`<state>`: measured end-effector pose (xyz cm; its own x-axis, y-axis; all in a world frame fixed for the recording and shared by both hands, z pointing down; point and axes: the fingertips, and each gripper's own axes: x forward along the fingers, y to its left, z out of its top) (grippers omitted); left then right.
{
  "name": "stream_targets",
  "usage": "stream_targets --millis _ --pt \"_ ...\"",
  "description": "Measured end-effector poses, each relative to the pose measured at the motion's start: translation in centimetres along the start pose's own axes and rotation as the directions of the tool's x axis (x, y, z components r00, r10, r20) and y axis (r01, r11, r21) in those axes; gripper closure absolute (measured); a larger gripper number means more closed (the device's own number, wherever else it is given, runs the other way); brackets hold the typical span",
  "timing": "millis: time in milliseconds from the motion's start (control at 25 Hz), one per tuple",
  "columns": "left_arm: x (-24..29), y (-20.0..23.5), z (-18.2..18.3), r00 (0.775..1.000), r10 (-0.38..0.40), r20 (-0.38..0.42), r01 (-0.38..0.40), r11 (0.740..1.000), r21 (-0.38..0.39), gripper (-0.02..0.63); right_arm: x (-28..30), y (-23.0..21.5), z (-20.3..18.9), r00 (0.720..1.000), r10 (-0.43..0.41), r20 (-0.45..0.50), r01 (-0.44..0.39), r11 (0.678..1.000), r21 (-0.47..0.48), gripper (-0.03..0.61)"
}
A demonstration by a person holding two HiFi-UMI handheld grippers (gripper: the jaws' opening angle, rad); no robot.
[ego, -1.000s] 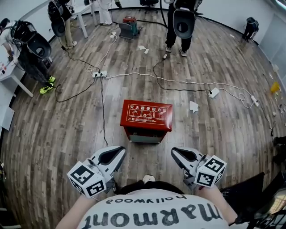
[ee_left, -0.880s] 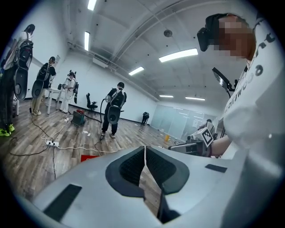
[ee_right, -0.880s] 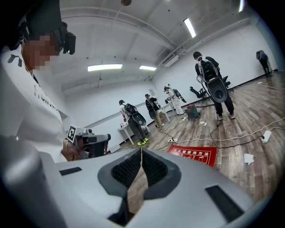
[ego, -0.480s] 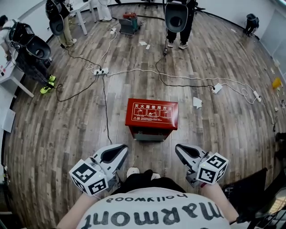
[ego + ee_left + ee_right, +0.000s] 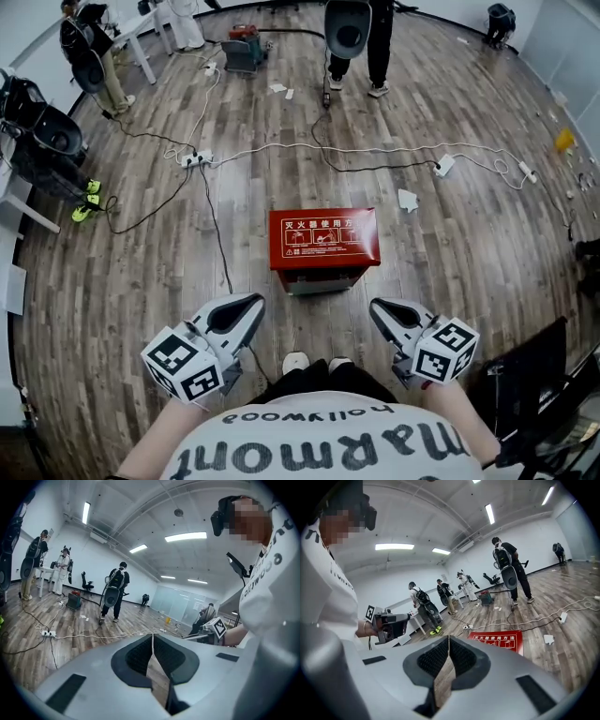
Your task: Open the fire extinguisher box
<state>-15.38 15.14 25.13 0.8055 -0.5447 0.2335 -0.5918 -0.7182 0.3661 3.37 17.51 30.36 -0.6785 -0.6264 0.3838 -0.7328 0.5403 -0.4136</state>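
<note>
Right, approach stage: red fire extinguisher box (image 5: 319, 278) sits shut on the floor (image 5: 141, 272). Left claw (image 5: 251, 304) and right claw (image 5: 379, 308) are both clenched, empty; next, likely reach down for its lid (image 5: 324, 234).

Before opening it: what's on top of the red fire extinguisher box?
Only white printed instructions on the red metal box; nothing rests there. Being shut, its inside is hidden.

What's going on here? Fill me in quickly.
A person stands over a red fire extinguisher box on the wooden floor, one claw in each hand. The left claw and right claw are both shut and empty, held short of the box without touching it. The box is closed.
</note>
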Motion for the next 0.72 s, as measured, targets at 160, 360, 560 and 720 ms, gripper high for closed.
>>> stream_targets --millis 160,360,560,720 --pt "-0.5 1.3 0.0 0.999 -0.031 -0.009 0.031 1.0 0.004 0.598 1.0 0.8 -0.3 1.0 -0.025 -0.005 0.025 1.0 0.009 0.566" --pt "-1.2 2.6 -0.4 0.998 -0.06 -0.017 0.059 0.998 -0.01 0.598 2.0 1.7 0.5 0.997 -0.08 0.021 0.081 0.996 -0.034 0.566" --pt "-1.8 3.9 -0.9 0.998 -0.063 -0.019 0.063 0.997 -0.034 0.598 2.0 2.3 0.9 0.991 -0.132 0.031 0.134 0.99 -0.054 0.566" --pt "-0.8 4.0 -1.6 0.996 -0.08 -0.03 0.078 0.996 -0.049 0.598 2.5 1.2 0.4 0.989 -0.147 0.021 0.148 0.989 -0.021 0.566"
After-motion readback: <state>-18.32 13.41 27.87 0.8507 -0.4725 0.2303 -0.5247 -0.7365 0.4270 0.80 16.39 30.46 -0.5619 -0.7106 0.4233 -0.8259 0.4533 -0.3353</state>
